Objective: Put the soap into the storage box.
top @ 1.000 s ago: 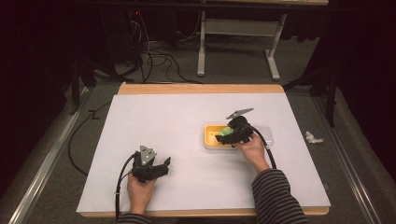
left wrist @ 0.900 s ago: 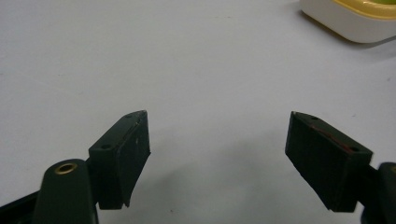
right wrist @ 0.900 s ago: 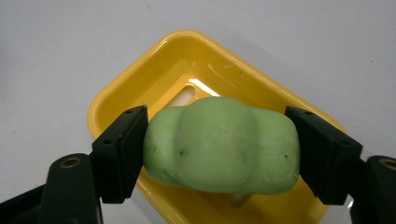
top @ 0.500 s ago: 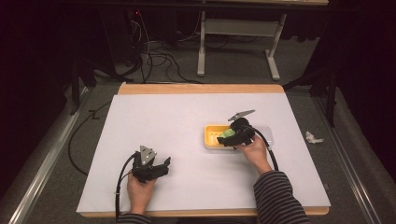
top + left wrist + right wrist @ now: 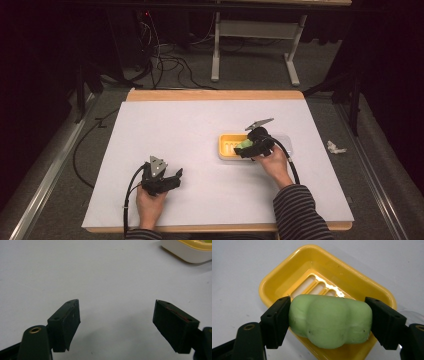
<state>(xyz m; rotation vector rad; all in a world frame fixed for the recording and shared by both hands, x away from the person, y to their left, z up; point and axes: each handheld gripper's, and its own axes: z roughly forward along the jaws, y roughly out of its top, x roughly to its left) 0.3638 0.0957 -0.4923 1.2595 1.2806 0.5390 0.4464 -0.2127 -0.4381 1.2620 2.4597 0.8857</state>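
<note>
A green bar of soap (image 5: pixel 330 321) is clamped between the jaws of my right gripper (image 5: pixel 329 322), just above a yellow slotted soap dish (image 5: pixel 287 277). In the high view the right gripper (image 5: pixel 248 146) hangs over the dish (image 5: pixel 227 146) at the table's right of centre, with the soap (image 5: pixel 244 144) showing as a green patch. My left gripper (image 5: pixel 172 179) rests low near the front left of the table, its jaws wide apart with nothing between them. The left gripper view has the left gripper (image 5: pixel 116 325) over bare white surface, and the dish (image 5: pixel 190 248) in the top right corner.
The white table top (image 5: pixel 165 130) has a wooden edge at the back and front. A crumpled white scrap (image 5: pixel 335 147) lies on the floor to the right. Cables and a desk frame (image 5: pixel 255 35) stand beyond the table's far edge.
My right gripper has shifted slightly toward the front right with the soap held in it, staying over the dish. The left gripper has not moved.
</note>
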